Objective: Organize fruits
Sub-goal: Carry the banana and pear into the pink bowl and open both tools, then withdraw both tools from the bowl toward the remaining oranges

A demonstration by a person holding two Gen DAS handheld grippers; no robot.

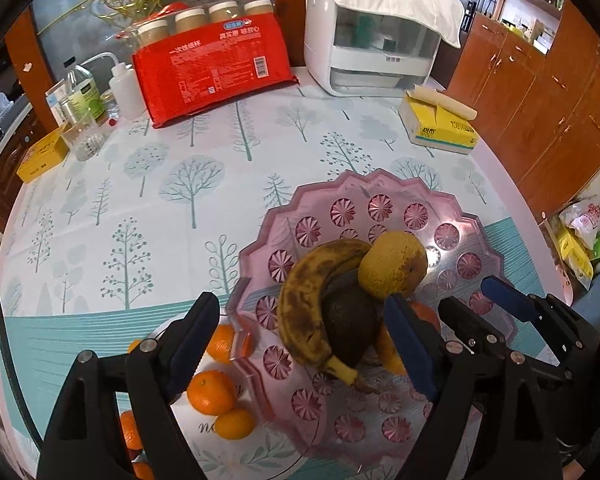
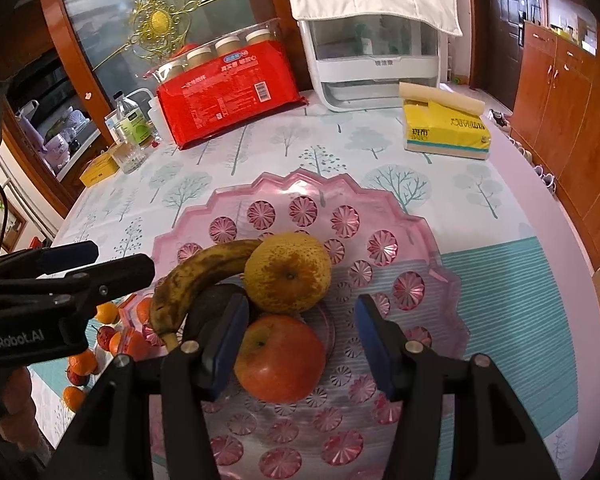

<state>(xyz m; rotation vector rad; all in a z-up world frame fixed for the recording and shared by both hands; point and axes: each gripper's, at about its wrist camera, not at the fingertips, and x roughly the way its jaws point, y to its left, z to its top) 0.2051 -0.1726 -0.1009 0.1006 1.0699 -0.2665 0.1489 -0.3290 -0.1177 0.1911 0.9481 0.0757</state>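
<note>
Right gripper (image 2: 302,340) wide open, holding nothing, straddling the apple (image 2: 280,358) at six o'clock on pink tray (image 2: 440,248): firm, smooth, likely slippery—grip its widest middle; left gripper (image 1: 300,340) also open, empty.

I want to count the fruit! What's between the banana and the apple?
A dark avocado sits between the banana and the apple, seen in the right wrist view.

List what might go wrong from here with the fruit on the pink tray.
1. The right gripper is open around the apple, whose left side is right against the left finger; a careless move may nudge it.
2. The apple sits against the yellow orange and banana; lifting it may set them rolling.
3. The pink tray overlaps the plate of tangerines; a push could shift both.
</note>
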